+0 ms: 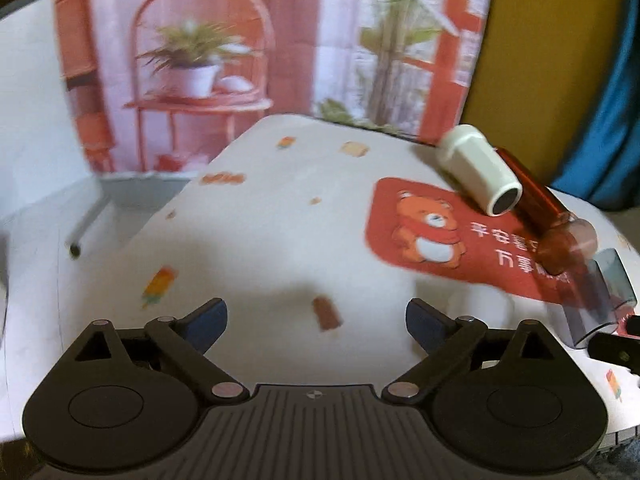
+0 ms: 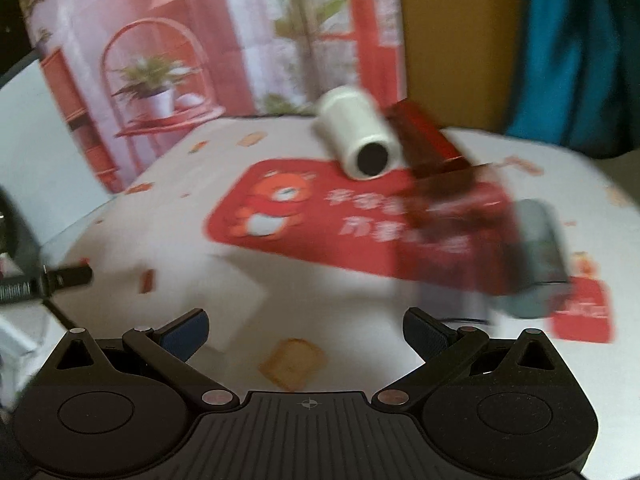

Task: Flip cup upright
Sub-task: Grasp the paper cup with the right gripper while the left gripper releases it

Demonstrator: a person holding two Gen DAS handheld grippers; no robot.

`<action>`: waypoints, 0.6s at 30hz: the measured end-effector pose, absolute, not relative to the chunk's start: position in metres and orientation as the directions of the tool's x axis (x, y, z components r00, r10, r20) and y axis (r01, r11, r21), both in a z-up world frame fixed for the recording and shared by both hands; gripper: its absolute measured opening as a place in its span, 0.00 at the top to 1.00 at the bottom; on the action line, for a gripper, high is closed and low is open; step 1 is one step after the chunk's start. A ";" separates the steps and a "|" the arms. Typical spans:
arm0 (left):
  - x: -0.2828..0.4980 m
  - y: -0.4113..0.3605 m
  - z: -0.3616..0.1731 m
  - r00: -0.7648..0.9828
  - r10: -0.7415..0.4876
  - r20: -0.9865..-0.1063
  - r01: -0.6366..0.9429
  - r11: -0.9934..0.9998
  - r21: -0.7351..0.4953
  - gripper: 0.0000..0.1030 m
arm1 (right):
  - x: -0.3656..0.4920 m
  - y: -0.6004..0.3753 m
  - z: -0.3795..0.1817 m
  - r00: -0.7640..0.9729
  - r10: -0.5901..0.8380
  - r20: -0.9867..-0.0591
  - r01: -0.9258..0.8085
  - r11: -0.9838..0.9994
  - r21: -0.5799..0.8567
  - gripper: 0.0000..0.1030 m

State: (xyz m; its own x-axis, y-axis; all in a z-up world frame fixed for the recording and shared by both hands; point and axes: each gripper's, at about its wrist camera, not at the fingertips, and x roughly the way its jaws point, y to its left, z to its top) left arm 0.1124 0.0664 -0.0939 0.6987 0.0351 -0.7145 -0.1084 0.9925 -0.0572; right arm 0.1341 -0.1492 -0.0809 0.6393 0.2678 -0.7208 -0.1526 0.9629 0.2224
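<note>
A white cup point(image 1: 478, 170) lies on its side at the far right of the table, its dark mouth facing me; it also shows in the right wrist view point(image 2: 358, 136). Beside it lie a reddish-brown transparent cup point(image 1: 556, 220), blurred in the right wrist view point(image 2: 436, 168), and a grey-blue transparent cup point(image 1: 604, 292), also in the right wrist view point(image 2: 536, 252). My left gripper point(image 1: 316, 322) is open and empty, well short of them. My right gripper point(image 2: 306, 330) is open and empty, near the table's front.
A red mat with a bear print point(image 1: 432, 228) lies under the cups, also in the right wrist view point(image 2: 304, 208). The white patterned tablecloth point(image 1: 260, 220) covers a round table. A printed backdrop point(image 1: 240, 40) stands behind. A black tip of the other gripper point(image 1: 612, 346) shows at right.
</note>
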 end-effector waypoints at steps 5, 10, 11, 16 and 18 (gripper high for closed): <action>0.104 0.073 -0.106 0.652 -0.003 -0.759 -0.136 0.983 -0.121 0.04 | 0.169 -0.128 -0.097 0.518 0.408 -0.752 -0.107 0.903 0.416 0.01; 0.106 0.087 -0.109 0.653 -0.004 -0.758 -0.179 0.971 -0.159 0.04 | 0.194 -0.122 -0.111 0.473 0.399 -0.786 0.003 0.891 0.454 0.09; 0.104 0.090 -0.111 0.651 -0.006 -0.759 -0.187 0.968 -0.168 0.04 | 0.198 -0.121 -0.113 0.467 0.396 -0.790 0.018 0.889 0.457 0.09; 0.100 0.092 -0.117 0.632 -0.006 -0.775 -0.194 0.967 -0.166 0.04 | 0.210 -0.115 -0.128 0.442 0.425 -0.790 0.057 0.866 0.497 0.30; 0.099 0.091 -0.117 0.628 0.006 -0.778 -0.192 0.970 -0.146 0.04 | 0.213 -0.113 -0.132 0.438 0.453 -0.777 0.049 0.851 0.523 0.44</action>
State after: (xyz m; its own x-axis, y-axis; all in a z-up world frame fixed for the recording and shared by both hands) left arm 0.0987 0.0908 -0.1167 0.6279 0.0065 -0.7783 -0.1915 0.9705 -0.1465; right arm 0.2126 -0.1126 -0.1325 0.4382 0.4527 -0.7766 0.0489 0.8506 0.5235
